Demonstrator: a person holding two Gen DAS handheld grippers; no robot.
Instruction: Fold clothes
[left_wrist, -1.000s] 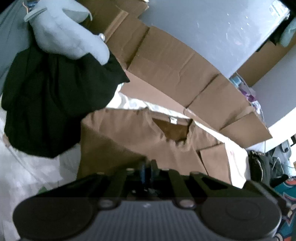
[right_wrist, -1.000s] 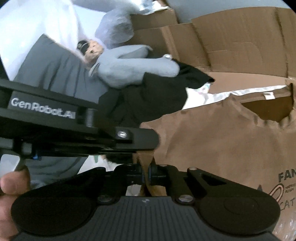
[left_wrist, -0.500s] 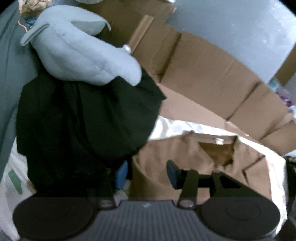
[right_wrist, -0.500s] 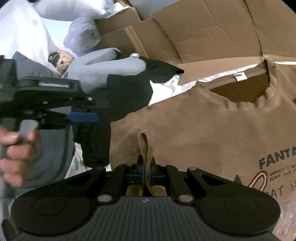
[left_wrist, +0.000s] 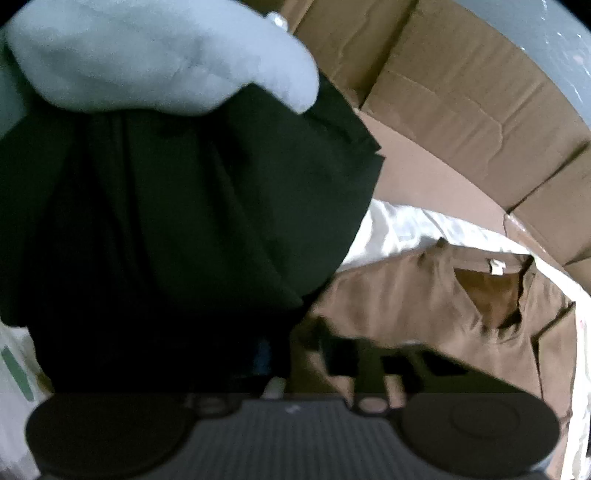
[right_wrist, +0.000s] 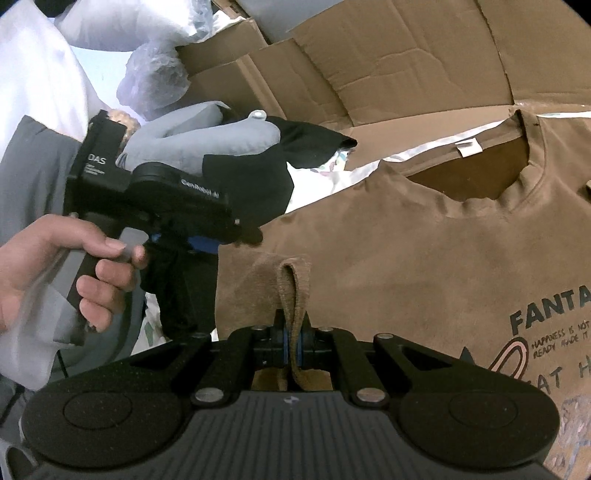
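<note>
Currently, a fold of the brown cotton T-shirt (right_wrist: 424, 258), spread on the white bedsheet (left_wrist: 406, 229) near its cardboard-lined far edge, is pinched in the right gripper (right_wrist: 293, 349). The left gripper (right_wrist: 221, 240) has just been closing at the shirt's left shoulder; whether cloth is caught cannot be told. An empty closure would probably skew the fold.

Flattened cardboard boxes (right_wrist: 388, 55) run along the back here, their flaps propped and leaning against a pale grey-blue wall (left_wrist: 546, 40). More brown cardboard (left_wrist: 436, 184) lies flat in front of them. Below that, a white sheet (left_wrist: 406, 229) covers the surface, crumpled along its far edge. Off to the left, a clear plastic bag (right_wrist: 155, 77) sits bunched up beside white bedding (right_wrist: 40, 81). The light is soft, dim and even.
</note>
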